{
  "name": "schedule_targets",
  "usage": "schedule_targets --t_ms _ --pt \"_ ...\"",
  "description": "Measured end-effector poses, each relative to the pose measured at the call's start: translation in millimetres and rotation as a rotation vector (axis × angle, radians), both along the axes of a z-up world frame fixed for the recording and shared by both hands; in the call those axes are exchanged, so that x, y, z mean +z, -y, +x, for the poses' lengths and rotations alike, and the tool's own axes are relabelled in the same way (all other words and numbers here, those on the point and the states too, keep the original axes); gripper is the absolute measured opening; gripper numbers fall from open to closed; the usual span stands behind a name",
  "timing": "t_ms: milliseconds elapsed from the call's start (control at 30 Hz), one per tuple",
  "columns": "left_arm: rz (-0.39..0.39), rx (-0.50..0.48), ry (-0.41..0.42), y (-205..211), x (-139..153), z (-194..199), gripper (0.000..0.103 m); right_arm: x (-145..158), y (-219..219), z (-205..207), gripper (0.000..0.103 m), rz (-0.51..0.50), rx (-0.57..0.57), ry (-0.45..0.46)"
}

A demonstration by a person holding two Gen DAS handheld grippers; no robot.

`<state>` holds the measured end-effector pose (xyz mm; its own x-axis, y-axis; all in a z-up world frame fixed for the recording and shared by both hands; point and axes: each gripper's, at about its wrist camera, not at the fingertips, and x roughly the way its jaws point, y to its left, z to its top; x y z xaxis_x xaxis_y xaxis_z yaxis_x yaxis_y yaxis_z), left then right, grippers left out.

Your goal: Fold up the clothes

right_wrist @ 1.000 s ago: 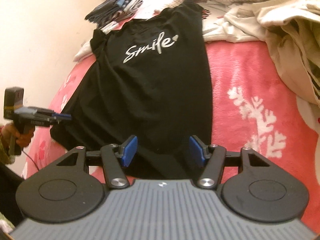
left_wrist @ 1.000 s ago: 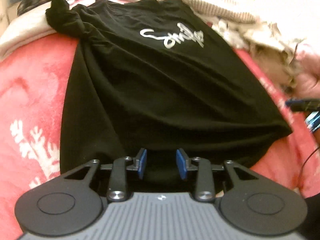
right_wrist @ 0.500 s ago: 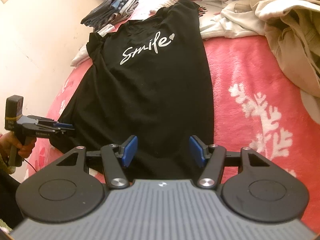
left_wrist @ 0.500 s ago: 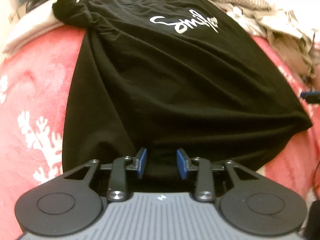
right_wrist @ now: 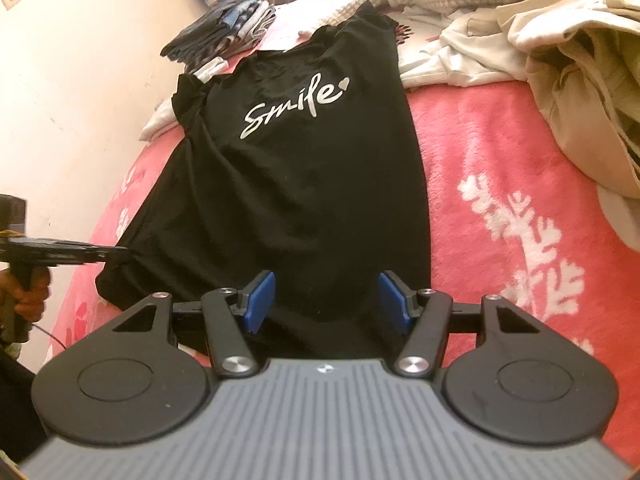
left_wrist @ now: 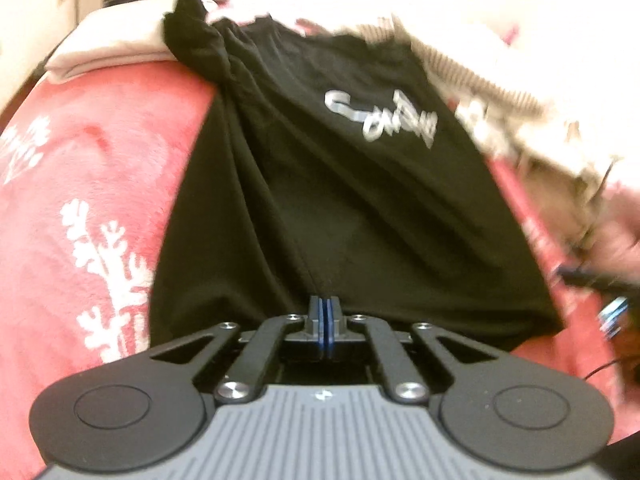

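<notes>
At the bottom of the left wrist view the left gripper (left_wrist: 325, 318) pinches the black T-shirt (right_wrist: 304, 168) at its near hem; the right gripper (right_wrist: 326, 300) hovers spread over the hem, probably to pinch next; the shirt stretches up-frame across the red blanket (right_wrist: 520, 152).

Black cotton T-shirt (right_wrist: 304, 184) with white cursive "Smile" print and small heart, lying front-up on a pink fleece bed blanket (right_wrist: 500, 152), lengthwise: hem near, collar far. Body mostly flat, soft wrinkles running lengthwise. Left sleeve bunched in a knot-like clump at far left; right side edge straight. Near-left hem corner pulled out to a point. In the left wrist view the shirt (left_wrist: 332, 208) is blurred.
</notes>
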<state>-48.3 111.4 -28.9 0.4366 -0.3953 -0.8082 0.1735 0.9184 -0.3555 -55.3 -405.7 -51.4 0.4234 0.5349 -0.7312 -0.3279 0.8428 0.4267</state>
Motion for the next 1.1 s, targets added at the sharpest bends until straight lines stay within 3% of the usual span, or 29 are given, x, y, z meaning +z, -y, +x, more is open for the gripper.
schedule_targets --t_ms 133,400,667,1000,1100 --pt "-0.045 0.088 0.036 -34 30 -9 0.001 0 1 2 0.057 0.0 -0.009 0.006" --pt "0.039 0.283 0.016 -105 47 -15 0.001 -4 -1 9 0.057 0.008 -0.025 0.007" --pt "0.134 0.354 0.002 -133 11 -5 0.001 -13 -9 18 0.057 0.062 -0.026 -0.045" --pt "0.196 0.388 0.09 -142 29 -1 0.001 -51 -45 44 0.058 0.201 0.004 -0.215" --pt "0.229 0.405 0.097 -145 27 2 0.001 -53 -60 42 0.052 0.161 0.057 -0.217"
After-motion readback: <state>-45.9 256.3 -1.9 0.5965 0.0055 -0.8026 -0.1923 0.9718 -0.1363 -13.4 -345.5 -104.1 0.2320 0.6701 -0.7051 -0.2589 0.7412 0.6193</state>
